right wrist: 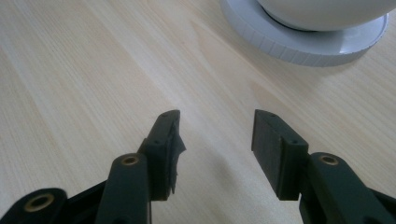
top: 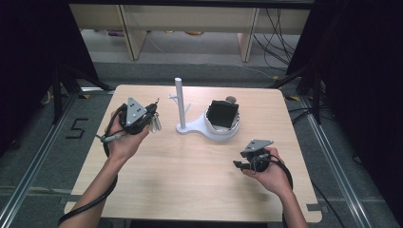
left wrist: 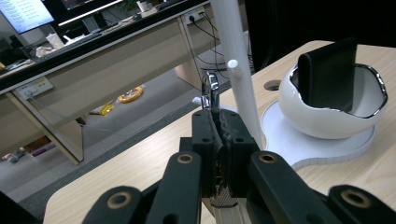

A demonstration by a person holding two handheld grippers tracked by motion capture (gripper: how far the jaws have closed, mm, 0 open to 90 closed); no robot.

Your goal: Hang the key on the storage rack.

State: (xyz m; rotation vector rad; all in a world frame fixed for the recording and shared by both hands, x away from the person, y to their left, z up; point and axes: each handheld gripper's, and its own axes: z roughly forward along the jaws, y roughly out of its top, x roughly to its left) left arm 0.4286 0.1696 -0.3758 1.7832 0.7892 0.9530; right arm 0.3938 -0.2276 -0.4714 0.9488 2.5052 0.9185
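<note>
While the high view sets the left gripper beside the white stand and the right gripper lower right over the table, a "5" is taped on the floor. The left gripper view adds that its jaws are clamped on a shiny metal piece just before the post, with a black wallet standing in the white bowl. The right gripper view shows its jaws spread, nothing between.

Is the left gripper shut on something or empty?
Shut on something: the left gripper has its fingers pressed on a shiny metal piece that sticks up between them; what it is I cannot tell.
</note>
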